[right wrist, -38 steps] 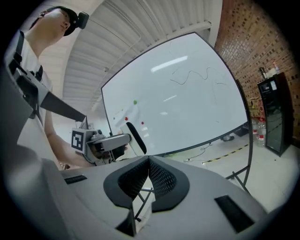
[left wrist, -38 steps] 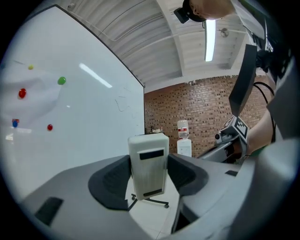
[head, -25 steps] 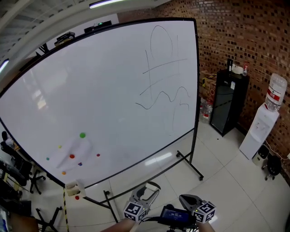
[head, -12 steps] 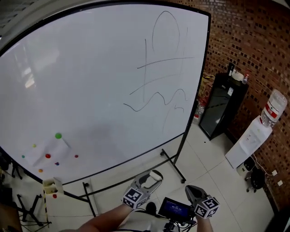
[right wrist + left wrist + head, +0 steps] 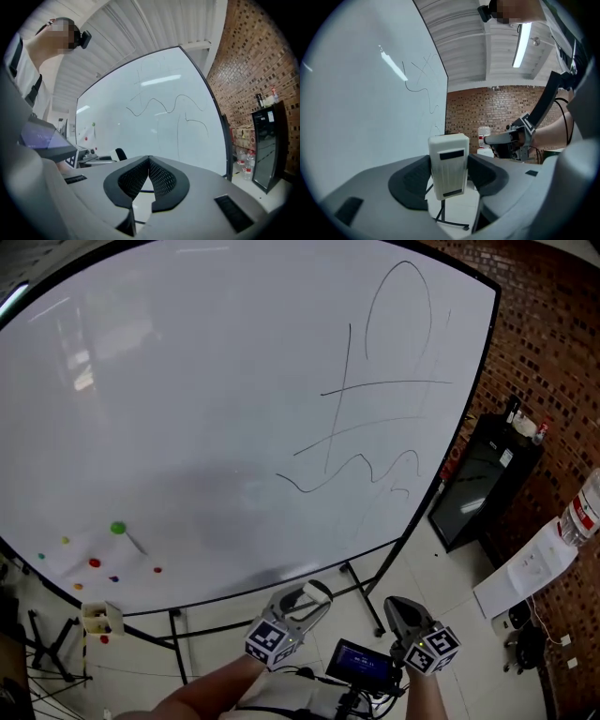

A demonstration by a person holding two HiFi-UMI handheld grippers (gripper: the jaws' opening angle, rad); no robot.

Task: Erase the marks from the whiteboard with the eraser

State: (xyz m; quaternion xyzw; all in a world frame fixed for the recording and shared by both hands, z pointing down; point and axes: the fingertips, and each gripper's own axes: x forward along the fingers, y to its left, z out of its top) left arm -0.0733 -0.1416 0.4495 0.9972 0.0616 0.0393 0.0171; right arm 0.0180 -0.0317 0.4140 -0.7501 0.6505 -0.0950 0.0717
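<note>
A large whiteboard (image 5: 206, 409) on a wheeled stand fills the head view, with thin black marks (image 5: 375, 418) drawn on its right part. The same marks (image 5: 164, 105) show in the right gripper view. My left gripper (image 5: 305, 599) is low in front of the board, shut on a white eraser (image 5: 449, 165) that stands upright between its pads. The eraser (image 5: 309, 596) shows faintly at the jaws in the head view. My right gripper (image 5: 401, 613) is beside it to the right, shut with nothing between its pads (image 5: 149, 176). Both grippers are apart from the board.
Coloured magnets (image 5: 117, 529) dot the board's lower left. A small box (image 5: 98, 618) hangs at the lower left corner. A black cabinet (image 5: 483, 479) and a water dispenser (image 5: 539, 559) stand against the brick wall (image 5: 553, 343) at right. The board's stand feet (image 5: 366, 601) reach onto the tiled floor.
The view has shifted toward the board, so its marks sit larger and further right. Both grippers have moved forward and slightly up. The left gripper still holds the eraser.
</note>
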